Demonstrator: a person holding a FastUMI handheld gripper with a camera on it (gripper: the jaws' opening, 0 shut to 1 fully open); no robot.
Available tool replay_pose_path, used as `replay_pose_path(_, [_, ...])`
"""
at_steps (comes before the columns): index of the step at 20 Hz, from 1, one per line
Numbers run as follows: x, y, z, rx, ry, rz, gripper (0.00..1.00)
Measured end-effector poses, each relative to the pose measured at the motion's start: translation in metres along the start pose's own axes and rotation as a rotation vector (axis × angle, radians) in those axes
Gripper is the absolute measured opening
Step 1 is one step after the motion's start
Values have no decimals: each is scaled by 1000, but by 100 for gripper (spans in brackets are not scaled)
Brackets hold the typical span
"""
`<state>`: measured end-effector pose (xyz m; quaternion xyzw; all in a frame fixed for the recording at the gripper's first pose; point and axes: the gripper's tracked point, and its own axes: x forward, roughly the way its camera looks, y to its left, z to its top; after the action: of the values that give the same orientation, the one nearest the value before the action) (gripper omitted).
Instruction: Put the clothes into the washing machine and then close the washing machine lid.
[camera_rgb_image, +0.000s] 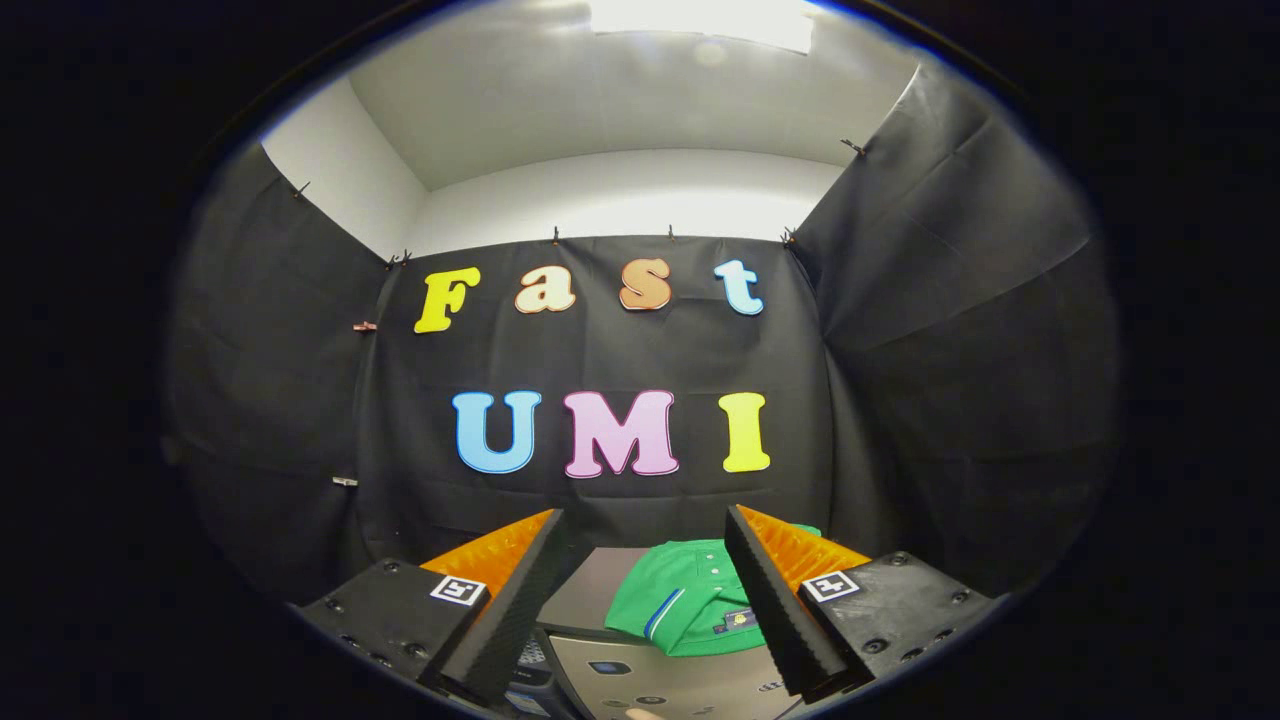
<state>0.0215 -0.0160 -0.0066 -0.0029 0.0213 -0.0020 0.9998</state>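
Observation:
A folded green shirt (690, 598) with a blue-and-white stripe lies on top of the washing machine (590, 600), whose grey lid looks shut. The shirt sits between my two fingers and just ahead of them, closer to the right finger (775, 600), which hides its right edge. My gripper (645, 600) is open, well above the machine, with nothing held between the fingers. The machine's silver front panel (680, 685) with its buttons shows below the shirt.
Black cloth walls close the booth behind the machine and on both sides. A white wall and a ceiling light (700, 20) are above. A fingertip (648, 714) shows at the machine's near edge.

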Motion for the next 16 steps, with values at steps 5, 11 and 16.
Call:
replay_pose_path(5, [29,-15,3,-36,27,-28,99])
replay_pose_path(11, [82,-31,-4,-22,106,-43,99])
replay_pose_path(16, [133,-52,-23,-37,206,-99,99])
